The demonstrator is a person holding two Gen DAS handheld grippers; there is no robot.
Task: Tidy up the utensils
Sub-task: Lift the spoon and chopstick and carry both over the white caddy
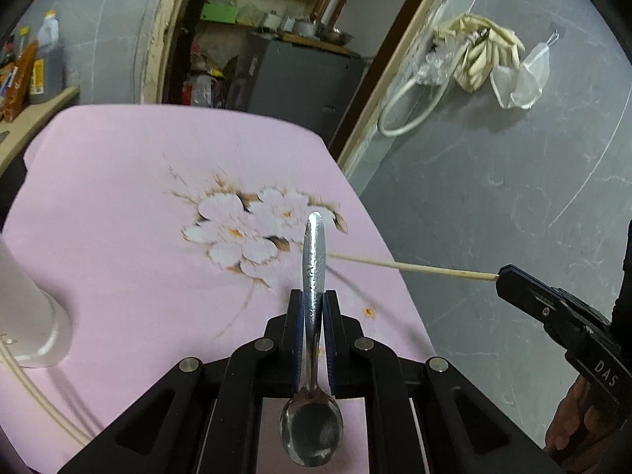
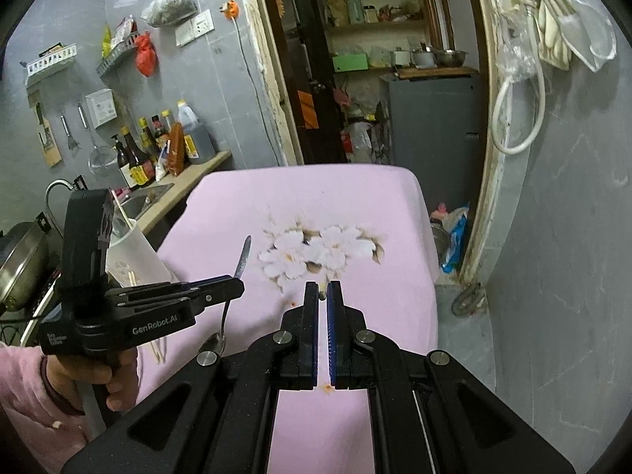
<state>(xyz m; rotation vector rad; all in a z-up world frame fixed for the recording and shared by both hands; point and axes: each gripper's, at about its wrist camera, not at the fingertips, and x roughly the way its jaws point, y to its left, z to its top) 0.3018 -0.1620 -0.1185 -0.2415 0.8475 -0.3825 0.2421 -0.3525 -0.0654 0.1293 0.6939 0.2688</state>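
**Spoon and chopstick held aloft, holder waiting at the left**

A metal spoon (image 1: 314, 316) is pinched by the left gripper (image 1: 314, 304), whose jaws are pressed against the neck of the handle; the bowl hangs back toward the camera and the handle tip points to 12 o'clock over the pink floral counter (image 1: 118, 197). A single wooden chopstick (image 1: 410, 266) is pinched by its end in the right gripper (image 1: 503, 276), which enters the left wrist view at 3 o'clock; the stick runs toward 9 o'clock and passes behind the spoon handle. In the right wrist view the jaws of the right gripper (image 2: 323, 296) are seen nearly closed, with only the stick's end showing between them.

A white utensil holder (image 2: 134, 252) stands at 9 o'clock in the right wrist view, with another chopstick already leaning out of its mouth. More loose sticks (image 2: 160, 349) lie on the counter near 8 o'clock, below the left gripper.

The step in hand is judged to be delivery of both utensils to the holder. It is best done one at a time: each piece should be tilted upright above the mouth and lowered inside before the jaws are released. The spoon and stick should be kept apart so neither is knocked loose, and the light holder should not be nudged.
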